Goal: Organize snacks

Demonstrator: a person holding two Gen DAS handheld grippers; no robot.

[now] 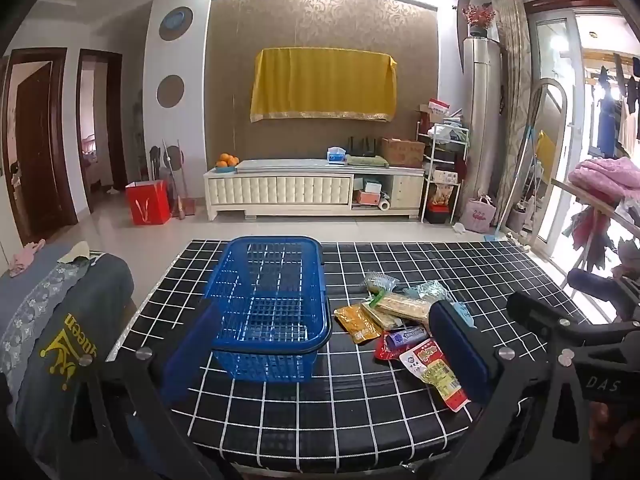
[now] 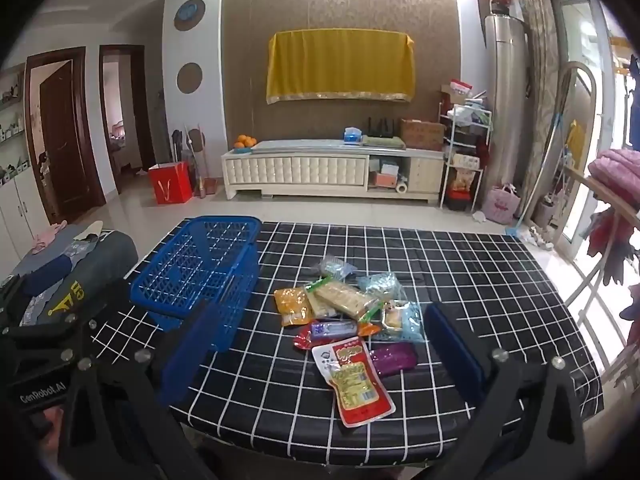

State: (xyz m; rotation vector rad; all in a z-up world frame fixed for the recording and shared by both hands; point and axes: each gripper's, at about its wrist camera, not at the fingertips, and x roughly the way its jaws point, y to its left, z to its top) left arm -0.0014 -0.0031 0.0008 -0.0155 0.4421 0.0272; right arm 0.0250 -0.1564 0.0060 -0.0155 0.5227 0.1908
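Observation:
An empty blue plastic basket stands on the left half of a table with a black, white-gridded cloth. Right of it lies a heap of snack packets: a red and white packet nearest me, a purple one, an orange one, a long beige one and clear ones behind. My left gripper hovers open before the basket. My right gripper hovers open above the near packets. Neither holds anything.
A chair draped with grey clothing stands at the table's left. A drying rack with a pink blanket is at the right. Beyond the table's far edge lie floor tiles, a white TV cabinet and a red bag.

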